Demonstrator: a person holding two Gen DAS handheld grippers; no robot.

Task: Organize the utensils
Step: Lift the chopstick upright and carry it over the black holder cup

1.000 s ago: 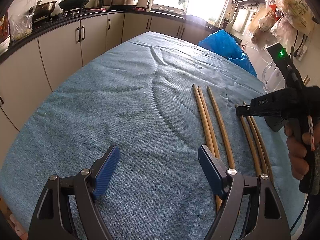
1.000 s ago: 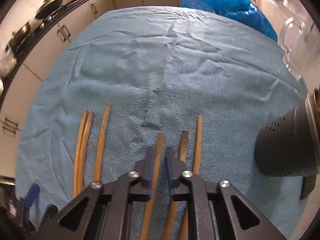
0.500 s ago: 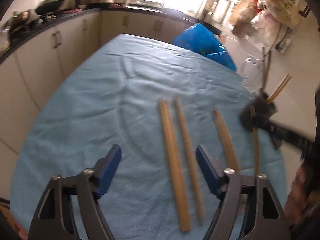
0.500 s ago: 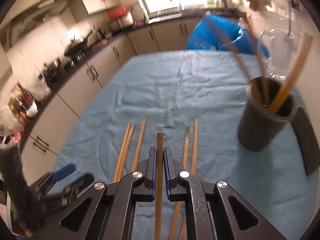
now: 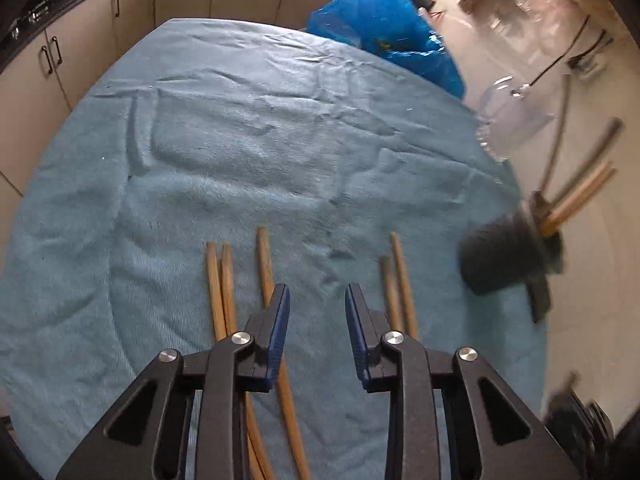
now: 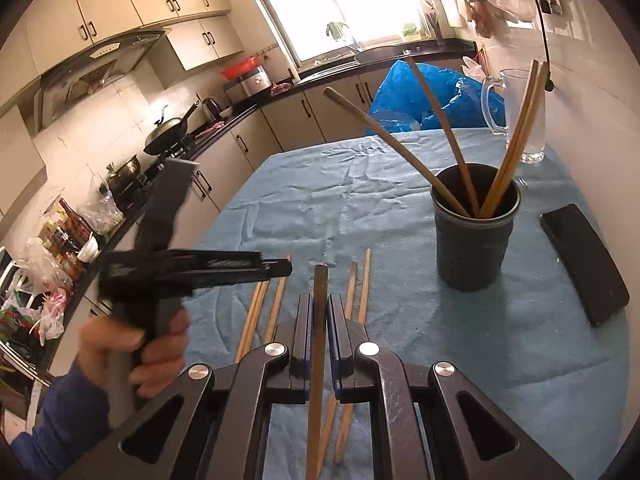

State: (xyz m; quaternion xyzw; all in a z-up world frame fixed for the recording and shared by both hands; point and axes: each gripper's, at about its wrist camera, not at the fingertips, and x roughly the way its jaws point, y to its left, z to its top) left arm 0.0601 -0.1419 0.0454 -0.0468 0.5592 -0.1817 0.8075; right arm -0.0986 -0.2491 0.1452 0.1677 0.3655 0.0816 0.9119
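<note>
Wooden chopsticks lie on the blue cloth [image 5: 240,152]. In the left wrist view three chopsticks [image 5: 218,280] lie left and a pair [image 5: 400,276] lies right. My left gripper [image 5: 316,312] is open above them, its left finger over the third chopstick [image 5: 264,264]. My right gripper [image 6: 319,316] is shut on one chopstick [image 6: 318,344], held above the table. A black holder cup [image 6: 474,240] with several chopsticks stands ahead to the right; it also shows in the left wrist view [image 5: 500,256]. The left gripper [image 6: 276,270] shows in the right wrist view.
A black phone [image 6: 584,264] lies right of the cup. A glass pitcher [image 6: 520,112] and a blue plastic bag [image 6: 420,96] sit at the table's far end. Kitchen cabinets and a stove with pans run along the left.
My right gripper lifted one chopstick off the cloth and tilted up toward the cup. My left gripper swung right over the lying chopsticks and its jaws narrowed.
</note>
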